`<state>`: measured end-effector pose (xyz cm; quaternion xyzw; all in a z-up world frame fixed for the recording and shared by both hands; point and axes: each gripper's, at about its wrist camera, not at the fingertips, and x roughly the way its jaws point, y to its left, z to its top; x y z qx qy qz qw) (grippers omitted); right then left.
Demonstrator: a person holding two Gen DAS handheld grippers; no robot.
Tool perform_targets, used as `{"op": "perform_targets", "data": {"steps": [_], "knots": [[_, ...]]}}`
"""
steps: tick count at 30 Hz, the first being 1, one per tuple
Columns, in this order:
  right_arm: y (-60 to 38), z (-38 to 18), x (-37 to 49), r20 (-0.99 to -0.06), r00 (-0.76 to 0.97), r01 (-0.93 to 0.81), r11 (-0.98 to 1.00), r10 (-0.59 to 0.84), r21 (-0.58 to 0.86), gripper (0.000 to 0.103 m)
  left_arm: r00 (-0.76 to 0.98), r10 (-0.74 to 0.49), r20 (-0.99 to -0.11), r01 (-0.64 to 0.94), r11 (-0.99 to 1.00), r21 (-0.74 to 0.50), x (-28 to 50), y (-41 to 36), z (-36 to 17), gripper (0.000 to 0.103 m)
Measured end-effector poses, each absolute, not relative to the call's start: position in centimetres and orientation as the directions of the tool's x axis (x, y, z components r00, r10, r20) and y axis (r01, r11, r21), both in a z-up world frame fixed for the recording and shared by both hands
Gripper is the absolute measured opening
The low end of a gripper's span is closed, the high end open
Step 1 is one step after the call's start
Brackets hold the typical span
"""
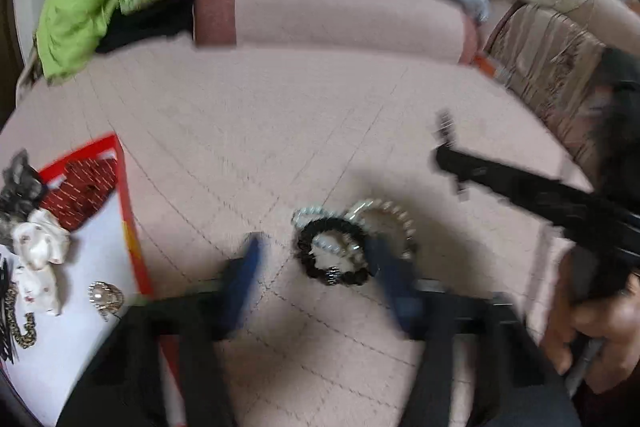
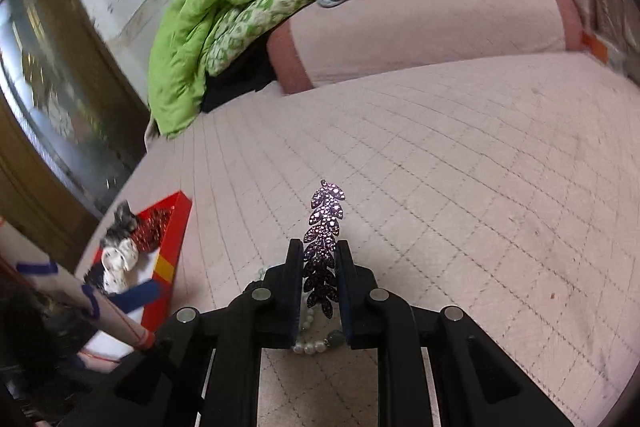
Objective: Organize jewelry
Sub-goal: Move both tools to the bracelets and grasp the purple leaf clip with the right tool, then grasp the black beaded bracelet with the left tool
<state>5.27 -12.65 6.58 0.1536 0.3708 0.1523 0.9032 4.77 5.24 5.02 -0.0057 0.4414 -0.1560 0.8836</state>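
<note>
Jewelry sorting on a quilted pink bed

Left wrist view: the left gripper (image 1: 316, 259) stood spread around a black bead bracelet (image 1: 332, 255) on the bed (image 1: 280, 131); a red-rimmed tray (image 1: 128, 211) lay at nine o'clock. Right wrist view: the right gripper (image 2: 320, 259) pinched a leaf-patterned rhinestone piece (image 2: 325, 227); a green blanket (image 2: 208, 19) lay at eleven o'clock.

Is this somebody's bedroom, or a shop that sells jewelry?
Most likely a bedroom. The jewelry lies on a quilted pink bedspread, with a pink pillow at its head and a crumpled green blanket heaped beside it. Nothing looks like a shop.
</note>
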Motion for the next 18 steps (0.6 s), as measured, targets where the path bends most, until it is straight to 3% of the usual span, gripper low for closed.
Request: {"op": "perform_targets", "data": {"steps": [4,13,14,15,18], "knots": [[-13.4,6.6,5.2,-0.612,0.687,-0.148,0.901,0.391,0.408,0.017,0.477,-0.289,-0.83,0.236,0.952,-0.196,6.7,5.3,2.6,0.026],[-14.4,6.7,5.3,-0.595,0.686,-0.158,0.884,0.419,0.44,0.017,0.482,-0.246,-0.841,0.227,0.962,-0.151,7.9,3.7,1.4,0.026],[-14.2,6.8,5.3,-0.593,0.685,-0.163,0.883,0.422,0.44,0.017,0.485,-0.246,-0.839,0.234,0.961,-0.147,7.9,3.6,1.3,0.02],[-14.1,6.8,5.4,-0.593,0.684,-0.167,0.882,0.425,0.44,0.017,0.507,-0.224,-0.832,0.228,0.966,-0.121,7.7,3.5,1.3,0.006],[-13.9,7.0,5.5,-0.589,0.684,-0.174,0.88,0.431,0.442,0.017,0.521,-0.249,-0.817,0.234,0.962,-0.145,7.5,3.9,1.7,0.006]]}}
